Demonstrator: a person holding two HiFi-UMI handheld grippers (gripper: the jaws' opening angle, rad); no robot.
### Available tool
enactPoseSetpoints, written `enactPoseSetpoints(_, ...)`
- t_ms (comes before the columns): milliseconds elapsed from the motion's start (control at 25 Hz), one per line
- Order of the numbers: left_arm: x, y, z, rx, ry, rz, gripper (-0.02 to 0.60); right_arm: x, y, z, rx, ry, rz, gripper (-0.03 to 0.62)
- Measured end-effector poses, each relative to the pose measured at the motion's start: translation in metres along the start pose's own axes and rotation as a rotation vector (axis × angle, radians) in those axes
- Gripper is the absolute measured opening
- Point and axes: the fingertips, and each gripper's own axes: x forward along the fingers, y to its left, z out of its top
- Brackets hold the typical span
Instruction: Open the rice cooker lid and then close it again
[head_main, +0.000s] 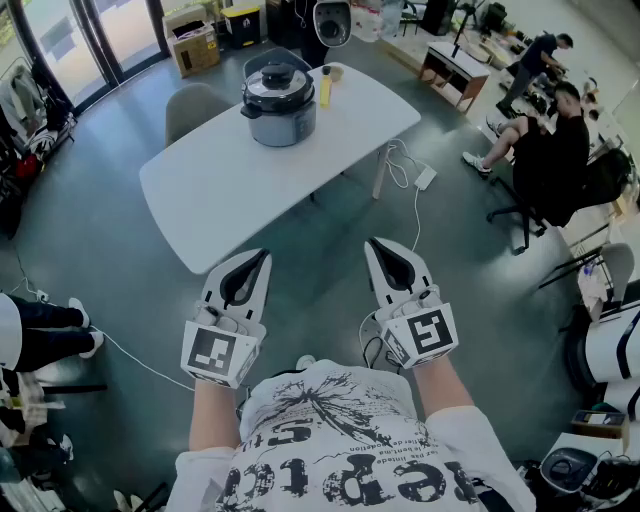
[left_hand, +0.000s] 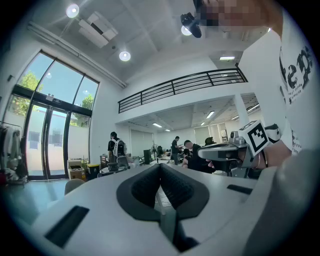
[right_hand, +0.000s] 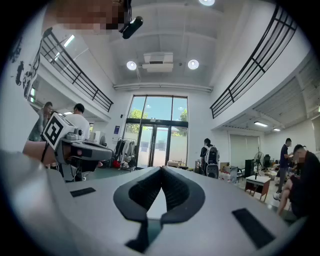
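A grey rice cooker (head_main: 279, 103) with a dark lid (head_main: 278, 79) down stands at the far end of a white table (head_main: 225, 195) in the head view. Both grippers hang close to my body, well short of the table and level. My left gripper (head_main: 262, 256) is shut with nothing in it, its jaws meeting at the tip (left_hand: 160, 165). My right gripper (head_main: 372, 243) is shut and empty too (right_hand: 161, 169). Each gripper view shows the other gripper off to the side, and neither clearly shows the cooker.
A yellow bottle (head_main: 326, 87) and a small cup (head_main: 335, 72) stand beside the cooker. A grey chair (head_main: 193, 106) sits behind the table. A white cable with an adapter (head_main: 421, 178) lies on the floor at the right. People sit at the far right (head_main: 548, 140).
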Motion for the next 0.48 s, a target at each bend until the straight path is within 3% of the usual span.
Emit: enactPoseSetpoints(480, -0.015, 0.005, -0.003, 0.027, 0.035, -0.029, 0.012, -0.002, 0.015, 0.007, 0.011, 0.006, -0.005, 0.014)
